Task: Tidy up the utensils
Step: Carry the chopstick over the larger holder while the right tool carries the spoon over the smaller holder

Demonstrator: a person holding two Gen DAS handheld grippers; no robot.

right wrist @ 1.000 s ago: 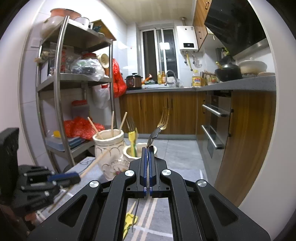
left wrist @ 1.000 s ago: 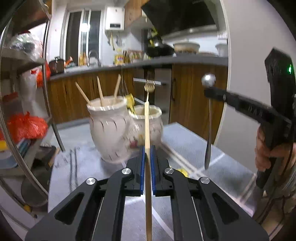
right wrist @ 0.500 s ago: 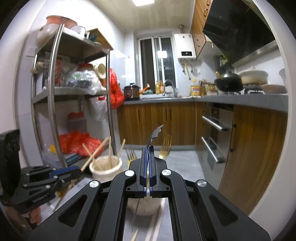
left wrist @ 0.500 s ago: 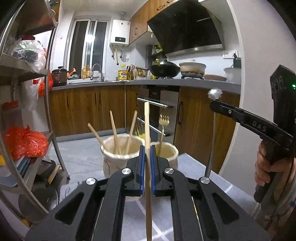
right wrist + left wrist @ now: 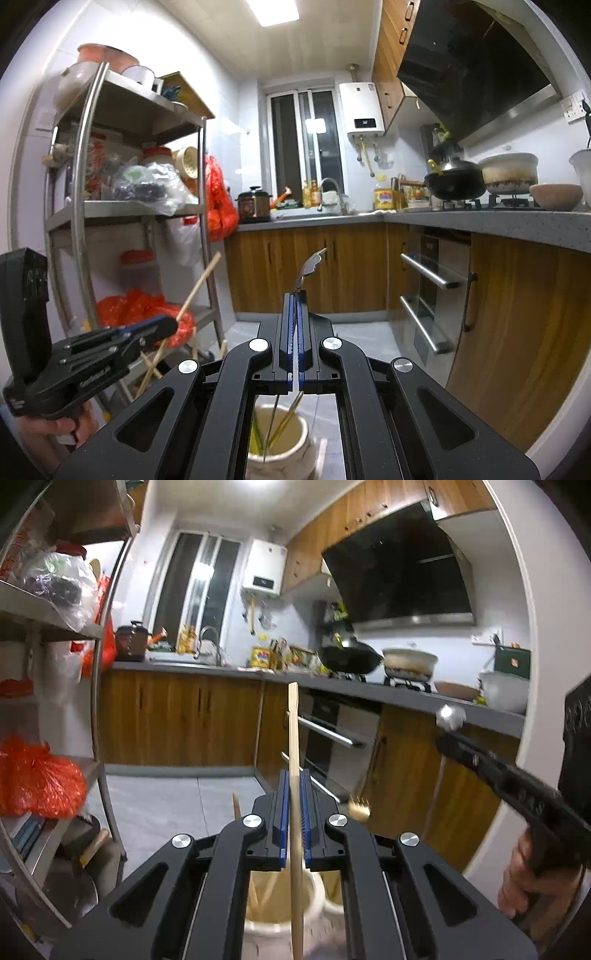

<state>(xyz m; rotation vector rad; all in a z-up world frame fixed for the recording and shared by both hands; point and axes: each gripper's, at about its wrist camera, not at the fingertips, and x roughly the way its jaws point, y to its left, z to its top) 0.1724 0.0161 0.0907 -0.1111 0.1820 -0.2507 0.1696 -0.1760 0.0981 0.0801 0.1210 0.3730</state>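
Lifting both tools since a second ago, we now have the left gripper [image 5: 294,819] clenched on a long pale wooden chopstick [image 5: 293,738] and the right gripper [image 5: 294,332] clenched on a thin silver metal spoon [image 5: 309,266], each held roughly upright above its pot. The chopstick's lower end hangs over the mouth of the wide cream ceramic jar [image 5: 277,919] that holds other chopsticks, and the spoon's handle points down into the smaller cream ceramic jar [image 5: 280,448] with gold and green cutlery. We judge 2 drops are next, nothing released yet; the jars sat well ahead before, now directly below.
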